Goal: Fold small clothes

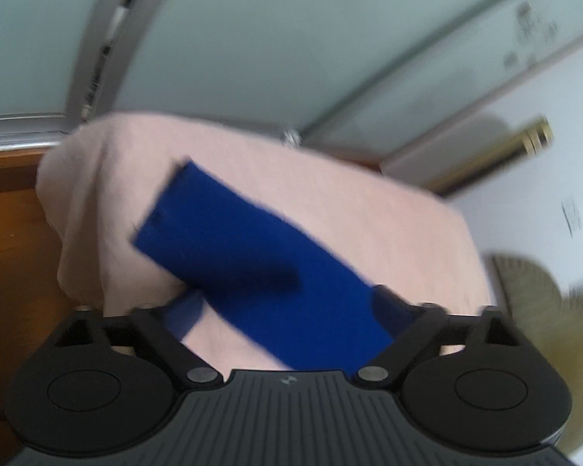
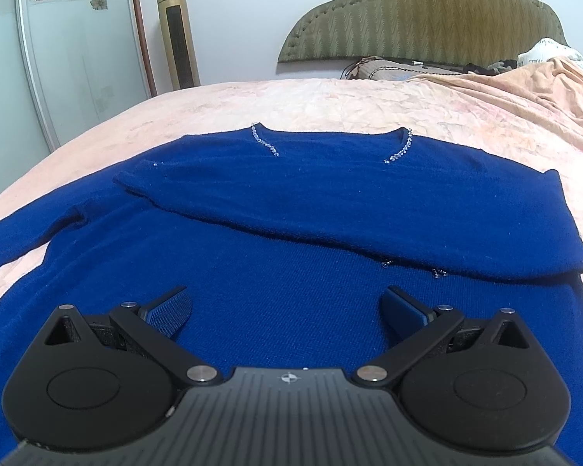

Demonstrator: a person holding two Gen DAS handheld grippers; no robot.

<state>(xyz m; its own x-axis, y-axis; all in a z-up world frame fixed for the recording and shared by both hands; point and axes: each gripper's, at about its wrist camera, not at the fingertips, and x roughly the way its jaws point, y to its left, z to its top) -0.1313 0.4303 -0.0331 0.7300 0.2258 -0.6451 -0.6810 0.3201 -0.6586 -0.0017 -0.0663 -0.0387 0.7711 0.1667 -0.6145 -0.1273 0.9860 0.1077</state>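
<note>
A royal-blue knit sweater (image 2: 291, 209) with a beaded neckline lies flat on the pink bedspread (image 2: 330, 101). Its right sleeve is folded across the chest; its left sleeve trails off to the left. My right gripper (image 2: 287, 310) is open just above the sweater's lower body, holding nothing. In the blurred left wrist view the blue sleeve (image 1: 237, 256) lies across the corner of the bedspread (image 1: 369, 209). My left gripper (image 1: 287, 310) is open, its fingers either side of the sleeve's near part.
A padded olive headboard (image 2: 419, 11) and pillows stand at the far end of the bed. A gold tower fan (image 2: 177, 31) and a sliding wardrobe door (image 2: 77, 39) are at the left. Wooden floor (image 1: 11, 240) lies beside the bed corner.
</note>
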